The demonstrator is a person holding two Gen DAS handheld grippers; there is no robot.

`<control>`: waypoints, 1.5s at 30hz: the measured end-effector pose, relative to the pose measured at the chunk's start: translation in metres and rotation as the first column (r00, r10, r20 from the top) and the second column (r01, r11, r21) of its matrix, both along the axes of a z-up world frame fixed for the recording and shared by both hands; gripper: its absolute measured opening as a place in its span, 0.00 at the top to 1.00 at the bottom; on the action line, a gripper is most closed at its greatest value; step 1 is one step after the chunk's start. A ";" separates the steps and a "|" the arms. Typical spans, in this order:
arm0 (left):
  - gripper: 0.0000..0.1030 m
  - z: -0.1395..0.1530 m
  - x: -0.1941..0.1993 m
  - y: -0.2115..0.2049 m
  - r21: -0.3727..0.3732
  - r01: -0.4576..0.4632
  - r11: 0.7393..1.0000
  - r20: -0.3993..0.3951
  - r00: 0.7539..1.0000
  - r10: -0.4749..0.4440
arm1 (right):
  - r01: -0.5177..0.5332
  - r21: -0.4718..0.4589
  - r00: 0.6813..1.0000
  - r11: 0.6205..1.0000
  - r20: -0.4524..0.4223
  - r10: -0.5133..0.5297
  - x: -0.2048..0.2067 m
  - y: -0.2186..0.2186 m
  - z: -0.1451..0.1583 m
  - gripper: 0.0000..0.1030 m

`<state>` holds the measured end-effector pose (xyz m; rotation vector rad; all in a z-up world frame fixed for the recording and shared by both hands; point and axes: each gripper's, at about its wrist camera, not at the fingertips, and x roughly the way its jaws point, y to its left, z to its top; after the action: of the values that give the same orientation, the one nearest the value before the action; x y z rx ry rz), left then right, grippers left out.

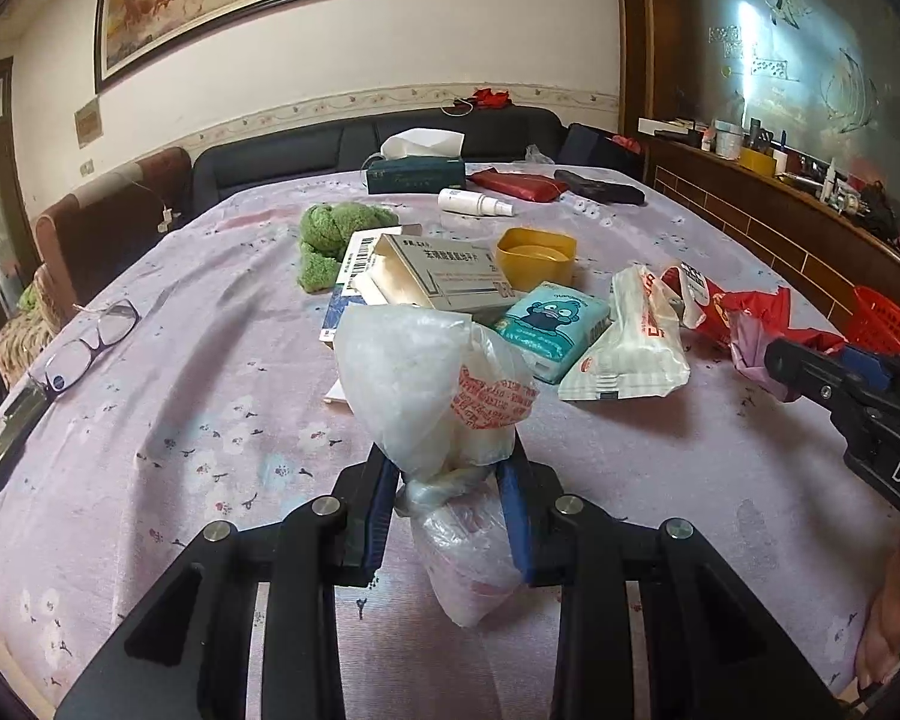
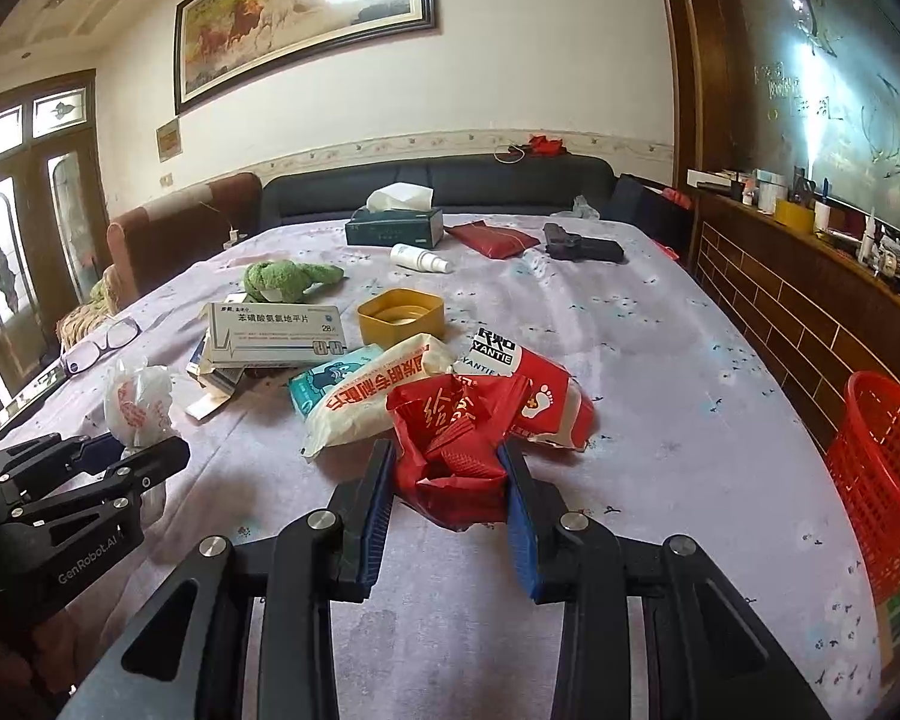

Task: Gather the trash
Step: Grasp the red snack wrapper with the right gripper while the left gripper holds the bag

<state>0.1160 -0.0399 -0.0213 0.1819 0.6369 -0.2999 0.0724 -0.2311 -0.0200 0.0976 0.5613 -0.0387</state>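
Crumpled plastic fills both tools over a floral-clothed table (image 1: 168, 396): the left gripper (image 1: 450, 495) pinches a knotted white plastic bag (image 1: 432, 384) at its neck, while the right gripper (image 2: 447, 489) clamps a red wrapper (image 2: 450, 450). Just beyond the yellow tub (image 2: 401, 316) lies a white spray bottle (image 2: 419, 258); on its near side sit a medicine box (image 2: 273, 336) and tissue packs (image 2: 366, 402). A red basket (image 2: 882, 480) stands well right of the tub, off the table's edge.
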 end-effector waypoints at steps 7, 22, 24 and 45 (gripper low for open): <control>0.70 0.000 -0.003 -0.003 0.027 0.002 1.000 0.018 1.000 -0.002 | -0.006 -0.010 1.000 1.000 -0.004 0.006 0.000 0.002 0.000 0.64; 0.70 0.000 -0.004 -0.004 0.026 0.007 1.000 0.024 1.000 -0.008 | -0.009 -0.009 1.000 1.000 -0.007 0.009 0.001 0.002 -0.001 0.64; 0.70 0.000 -0.004 -0.004 0.026 0.006 1.000 0.024 1.000 -0.007 | -0.006 -0.011 1.000 1.000 -0.006 0.006 0.000 0.002 -0.001 0.64; 0.70 0.000 -0.005 -0.004 0.027 0.007 1.000 0.025 1.000 -0.008 | -0.015 -0.008 1.000 1.000 -0.007 0.015 0.002 0.002 -0.001 0.63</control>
<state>0.1114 -0.0440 -0.0216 0.2132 0.6162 -0.2959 0.0743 -0.2290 -0.0211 0.0854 0.5692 -0.0262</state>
